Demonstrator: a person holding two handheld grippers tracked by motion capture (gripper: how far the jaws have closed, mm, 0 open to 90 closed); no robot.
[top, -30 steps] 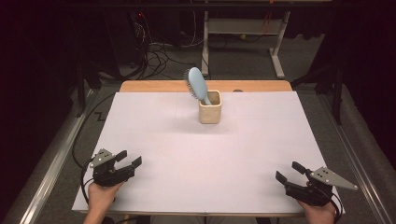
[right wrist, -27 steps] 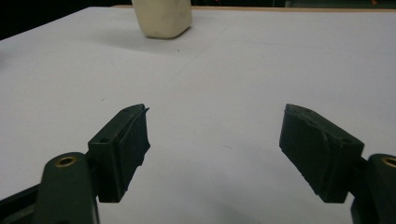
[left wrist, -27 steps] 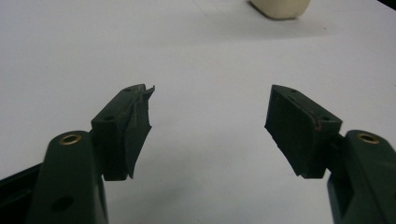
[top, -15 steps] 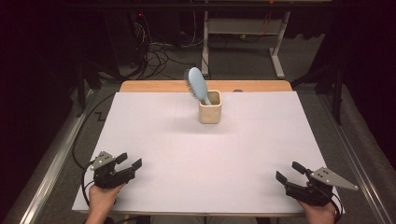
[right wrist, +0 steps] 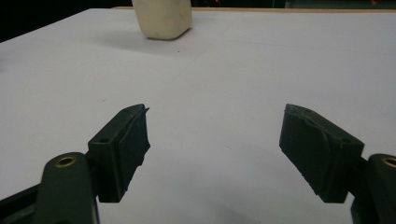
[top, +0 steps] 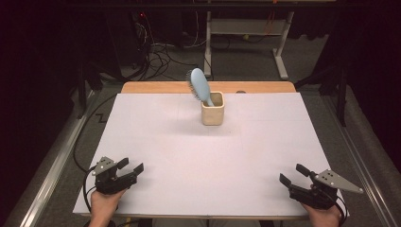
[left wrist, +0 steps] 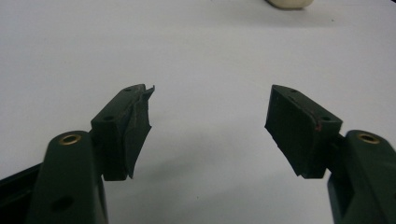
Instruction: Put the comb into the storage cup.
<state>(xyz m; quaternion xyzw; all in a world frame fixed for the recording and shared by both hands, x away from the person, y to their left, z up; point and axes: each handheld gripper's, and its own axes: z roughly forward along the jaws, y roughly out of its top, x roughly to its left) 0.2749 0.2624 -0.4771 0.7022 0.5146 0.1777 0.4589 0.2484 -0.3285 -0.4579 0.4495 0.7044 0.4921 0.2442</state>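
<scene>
- A light blue hairbrush (top: 200,85) is standing handle-down in a small cream cup (top: 212,109), its oval head leaning up and to the left, well above the rim.
- The brush's dark bristles are facing left and away from the person, showing as a grey fringe along the head's far edge; its smooth blue back is facing the camera.
- The cup is squarish with rounded corners and is sitting on the white table cover (top: 208,156) at the far middle, just in front of the bare wooden strip (top: 156,87) along the table's far edge.
- In the right gripper view the cup's lower body (right wrist: 162,18) is showing at the top left; in the left gripper view just its base (left wrist: 288,3) is peeking in at the top edge.
- The left gripper (top: 131,168) is resting at the near left corner of the cover, well apart from the cup, its jaws standing wide with nothing between them.
- The right gripper (top: 293,174) is lying at the near right corner, likewise far from the cup, its jaws spread wide and holding nothing.
- A hand (top: 104,204) is gripping the left gripper from below.
</scene>
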